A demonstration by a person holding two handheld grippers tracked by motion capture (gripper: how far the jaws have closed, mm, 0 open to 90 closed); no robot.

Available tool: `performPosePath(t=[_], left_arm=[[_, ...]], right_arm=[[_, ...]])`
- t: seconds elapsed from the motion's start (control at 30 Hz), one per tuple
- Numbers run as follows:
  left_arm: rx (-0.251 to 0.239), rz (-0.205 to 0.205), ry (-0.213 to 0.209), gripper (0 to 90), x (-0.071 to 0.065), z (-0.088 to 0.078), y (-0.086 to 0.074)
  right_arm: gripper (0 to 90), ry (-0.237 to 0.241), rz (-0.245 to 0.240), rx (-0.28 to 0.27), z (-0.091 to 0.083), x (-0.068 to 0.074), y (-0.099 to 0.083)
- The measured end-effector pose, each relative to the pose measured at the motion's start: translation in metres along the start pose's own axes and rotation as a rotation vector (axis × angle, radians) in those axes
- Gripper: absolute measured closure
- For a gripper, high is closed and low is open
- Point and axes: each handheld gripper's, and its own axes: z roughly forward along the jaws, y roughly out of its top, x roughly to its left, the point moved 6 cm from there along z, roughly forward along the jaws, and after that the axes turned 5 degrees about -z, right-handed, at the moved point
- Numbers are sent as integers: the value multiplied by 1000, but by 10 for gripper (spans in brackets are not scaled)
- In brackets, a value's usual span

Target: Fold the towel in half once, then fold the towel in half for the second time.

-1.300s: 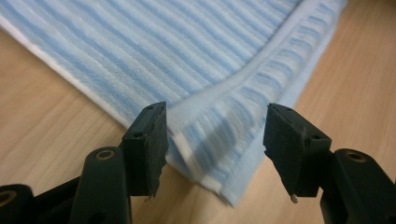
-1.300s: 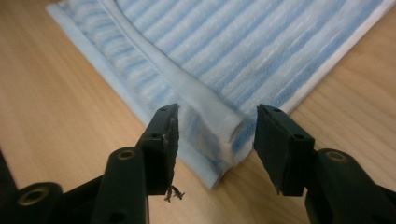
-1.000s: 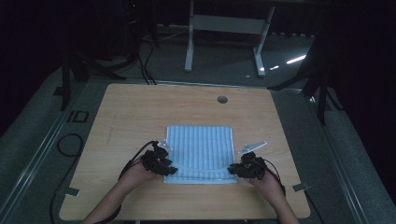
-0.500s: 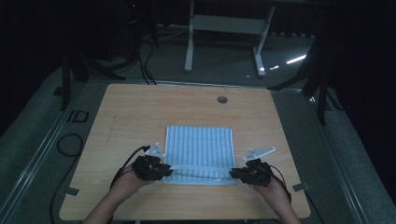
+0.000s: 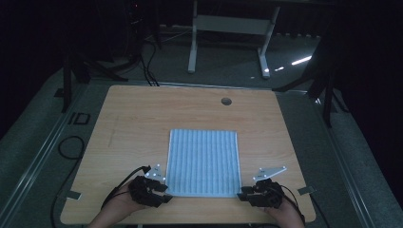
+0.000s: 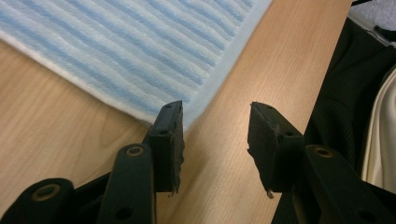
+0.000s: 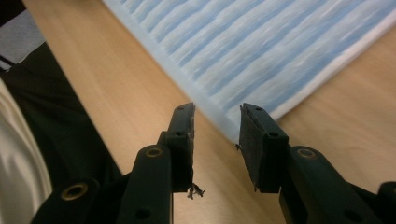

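Towel [image 5: 203,161] corners sit right at my jaw tips, left gripper [image 6: 215,128] & right gripper [image 7: 215,122] both released. Imo a shallow pinch = corner slips out.

Cloth [image 6: 140,51] runs off the top and left edges of the left gripper view, and off the top and right edges of the right gripper view, where its stripes blur. Both forearms are cut by the high view's bottom edge.

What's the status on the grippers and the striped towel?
Left gripper open at towel's near-left corner. Right gripper open at near-right corner. Towel flat, ungripped. Nothing in the way.
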Motion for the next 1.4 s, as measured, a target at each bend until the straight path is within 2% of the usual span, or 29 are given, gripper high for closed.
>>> performPosePath(t=[0.13,0.27,0.4,0.43,0.5,0.63,0.73,0.93,0.97,1.07,1.17,1.4], left_arm=[[10,-15,38,504,13,1,3],[-2,-53,71,504,30,2,7],[0,-75,133,450,49,5,13],[-1,-75,136,445,51,5,14],[-10,-103,128,409,58,6,18],[-64,-154,133,372,76,3,29],[-82,-165,148,371,89,3,38],[-65,-158,162,368,101,6,50],[-61,-158,165,368,107,8,55],[-58,-165,175,369,116,11,62],[-52,-174,193,369,124,15,69],[-48,-167,209,369,138,22,85]], right_arm=[[640,-23,5,-15,-2,-12,7],[594,-56,4,-16,0,-27,15],[568,-96,6,0,4,-44,24],[568,-103,3,7,5,-48,26],[562,-109,1,10,6,-53,31],[553,-117,-5,9,6,-65,43],[544,-116,-2,9,8,-72,50],[534,-131,-3,14,10,-84,64],[532,-133,1,13,10,-87,66],[527,-152,4,12,14,-100,79],[527,-151,25,27,19,-110,84],[527,-191,34,71,29,-134,94]])
